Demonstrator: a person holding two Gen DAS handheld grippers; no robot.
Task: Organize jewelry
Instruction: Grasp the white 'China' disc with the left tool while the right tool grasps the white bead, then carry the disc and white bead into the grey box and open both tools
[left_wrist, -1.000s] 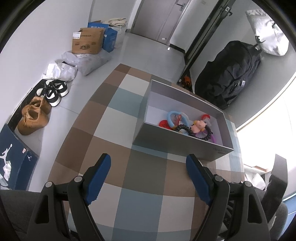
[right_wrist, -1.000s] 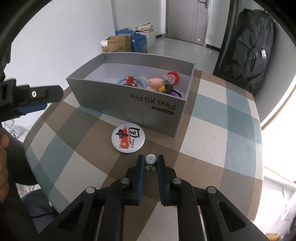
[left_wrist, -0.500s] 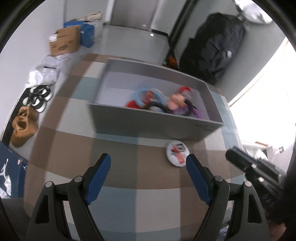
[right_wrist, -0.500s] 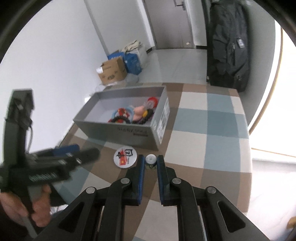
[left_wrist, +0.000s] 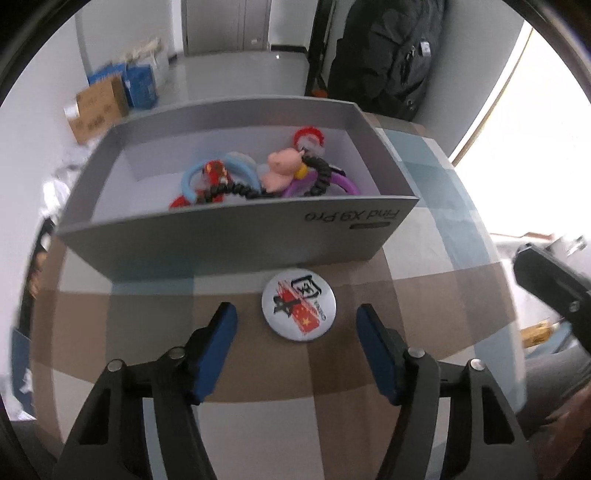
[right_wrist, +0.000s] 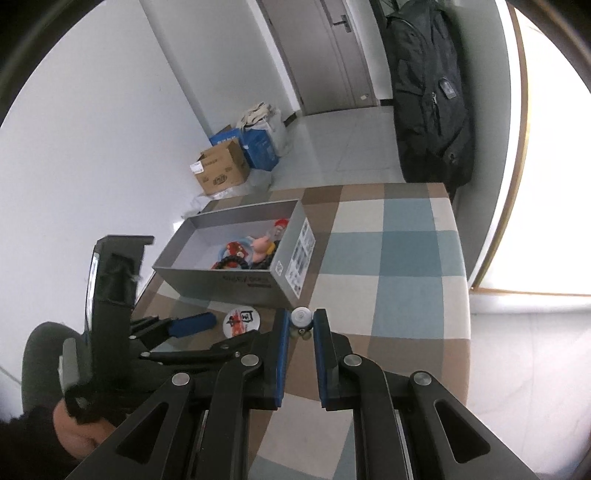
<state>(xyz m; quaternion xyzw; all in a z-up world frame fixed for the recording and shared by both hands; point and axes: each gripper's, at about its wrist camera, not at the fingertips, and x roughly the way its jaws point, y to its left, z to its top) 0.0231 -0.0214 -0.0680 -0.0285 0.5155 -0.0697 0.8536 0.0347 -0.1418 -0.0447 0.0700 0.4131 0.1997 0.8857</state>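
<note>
Left wrist view: left gripper (left_wrist: 297, 321) spread apart, jaws just been closing in, nothing pinched. Round badge (left_wrist: 299, 309) lies flat on checked tablecloth (left_wrist: 436, 295) between blue pads, touching neither. Grey box (left_wrist: 229, 243) just past badge, toys and rings piled inside.

Right wrist view: right gripper (right_wrist: 301, 325) pressed tight on small white trinket (right_wrist: 300, 317). Badge near, to its left. Box farther back, left.
</note>
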